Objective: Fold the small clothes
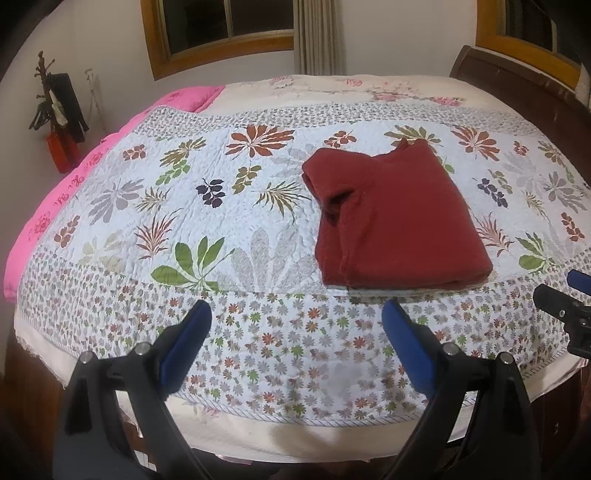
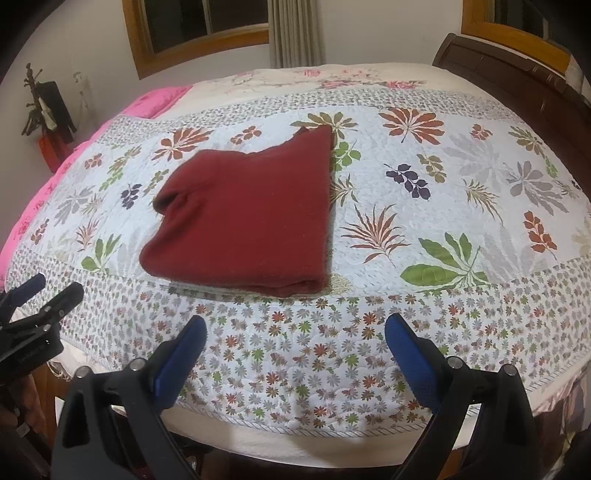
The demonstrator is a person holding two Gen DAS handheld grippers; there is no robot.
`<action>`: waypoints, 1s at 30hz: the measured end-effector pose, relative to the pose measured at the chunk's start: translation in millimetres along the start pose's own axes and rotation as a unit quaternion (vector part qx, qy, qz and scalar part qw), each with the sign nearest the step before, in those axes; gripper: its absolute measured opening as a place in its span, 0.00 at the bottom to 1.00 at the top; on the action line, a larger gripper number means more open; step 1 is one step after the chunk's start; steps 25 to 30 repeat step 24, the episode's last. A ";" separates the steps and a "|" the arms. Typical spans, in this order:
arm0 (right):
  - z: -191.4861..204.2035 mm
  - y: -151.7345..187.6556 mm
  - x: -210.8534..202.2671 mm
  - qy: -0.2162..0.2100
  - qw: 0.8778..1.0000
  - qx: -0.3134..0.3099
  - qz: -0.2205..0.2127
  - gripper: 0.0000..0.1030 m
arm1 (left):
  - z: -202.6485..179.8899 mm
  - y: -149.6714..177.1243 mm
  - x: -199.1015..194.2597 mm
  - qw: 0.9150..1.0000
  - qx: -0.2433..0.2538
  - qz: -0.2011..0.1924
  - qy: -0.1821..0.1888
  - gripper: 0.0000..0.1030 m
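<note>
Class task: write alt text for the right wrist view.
A folded dark red garment lies on a floral quilt covering a bed. The open right gripper hangs empty at the near edge, the left gripper beside it.

Domestic bedroom: bed with floral quilt, dark wooden headboard, wood-framed windows, curtain.

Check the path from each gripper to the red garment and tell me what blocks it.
Nothing visible does. The folded red garment lies alone on the floral quilt. The left gripper and the right gripper both hang open over the quilt's near border, with only bare quilt between their fingertips and the garment's near edge.
</note>
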State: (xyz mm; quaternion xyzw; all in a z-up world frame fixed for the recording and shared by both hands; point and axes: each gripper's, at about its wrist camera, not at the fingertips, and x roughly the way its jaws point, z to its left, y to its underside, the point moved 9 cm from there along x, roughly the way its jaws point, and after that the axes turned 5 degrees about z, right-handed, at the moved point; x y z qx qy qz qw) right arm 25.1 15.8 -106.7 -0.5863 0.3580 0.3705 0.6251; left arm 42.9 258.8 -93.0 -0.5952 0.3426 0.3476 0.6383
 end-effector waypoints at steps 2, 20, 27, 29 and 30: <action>1.6 -0.1 1.1 -0.002 1.000 -0.003 0.001 0.95 | -0.2 0.0 0.6 1.000 0.001 0.001 0.000 0.90; 0.9 0.4 3.5 -0.008 1.000 0.005 0.010 0.96 | -0.6 -0.1 -1.5 1.000 0.003 -0.001 -0.003 0.90; 0.9 0.8 2.2 -0.006 1.000 0.004 0.008 0.96 | -1.0 0.3 -2.4 1.000 0.004 -0.002 -0.003 0.91; 0.9 0.8 2.2 -0.006 1.000 0.004 0.008 0.96 | -1.0 0.3 -2.4 1.000 0.004 -0.002 -0.003 0.91; 0.9 0.8 2.2 -0.006 1.000 0.004 0.008 0.96 | -1.0 0.3 -2.4 1.000 0.004 -0.002 -0.003 0.91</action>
